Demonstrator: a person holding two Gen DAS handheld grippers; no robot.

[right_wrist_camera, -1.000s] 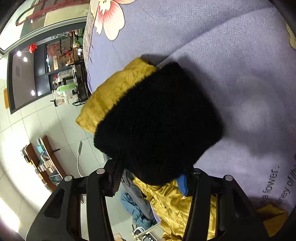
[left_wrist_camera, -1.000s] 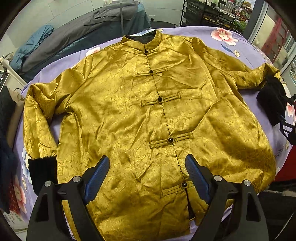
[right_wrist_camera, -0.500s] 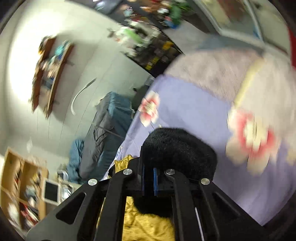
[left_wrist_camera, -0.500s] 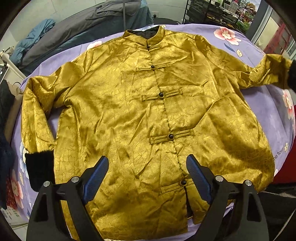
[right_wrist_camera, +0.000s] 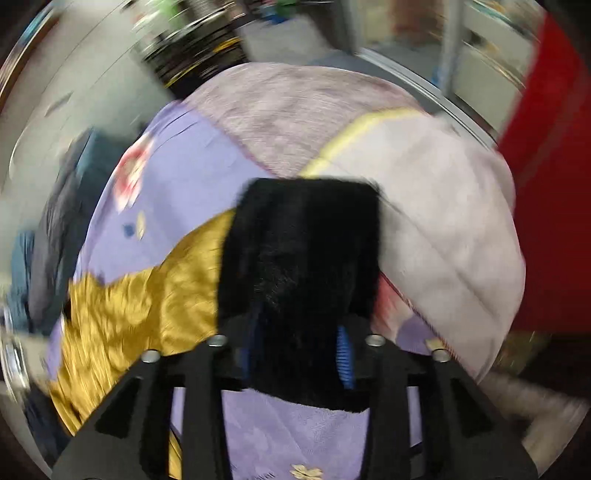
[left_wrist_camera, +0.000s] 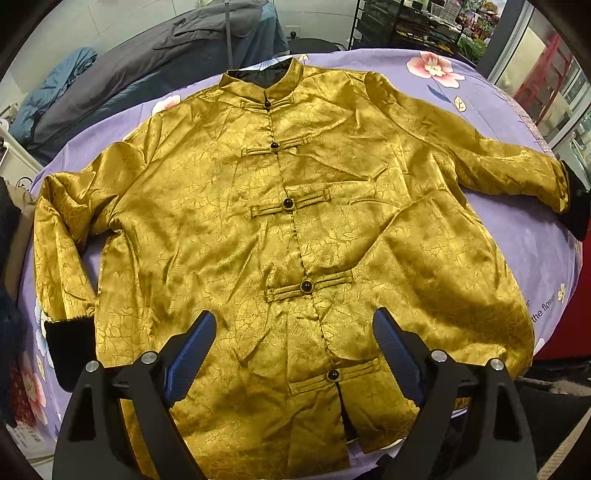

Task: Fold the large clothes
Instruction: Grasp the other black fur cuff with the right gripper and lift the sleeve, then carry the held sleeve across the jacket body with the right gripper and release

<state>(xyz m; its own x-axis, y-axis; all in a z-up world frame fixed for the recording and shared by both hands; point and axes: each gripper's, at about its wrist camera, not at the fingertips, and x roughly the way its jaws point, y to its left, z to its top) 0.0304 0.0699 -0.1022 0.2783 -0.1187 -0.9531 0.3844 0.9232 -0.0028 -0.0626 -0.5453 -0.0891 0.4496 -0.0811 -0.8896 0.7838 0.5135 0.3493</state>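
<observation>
A gold satin jacket (left_wrist_camera: 295, 229) with black knot buttons lies face up on a lilac flowered sheet (left_wrist_camera: 517, 243). Its left sleeve hangs down to a black fur cuff (left_wrist_camera: 70, 347). Its right sleeve is stretched outward to a black fur cuff (left_wrist_camera: 578, 206). My left gripper (left_wrist_camera: 291, 350) is open and empty, hovering above the jacket's lower front. My right gripper (right_wrist_camera: 299, 350) is shut on the black fur cuff (right_wrist_camera: 303, 266) of the right sleeve, with gold sleeve fabric (right_wrist_camera: 147, 306) trailing to the left. The right wrist view is motion-blurred.
A grey coat (left_wrist_camera: 155, 70) and a blue garment (left_wrist_camera: 48, 92) are piled behind the table. A black wire rack (left_wrist_camera: 399, 22) stands at the back right. A red object (left_wrist_camera: 569, 325) is beside the table's right edge. A pale quilted cloth (right_wrist_camera: 424, 192) lies beyond the cuff.
My right gripper closed on the fur cuff and pulled the right sleeve outward, straightening it. The left gripper stayed open above the jacket hem, shifting only slightly.
</observation>
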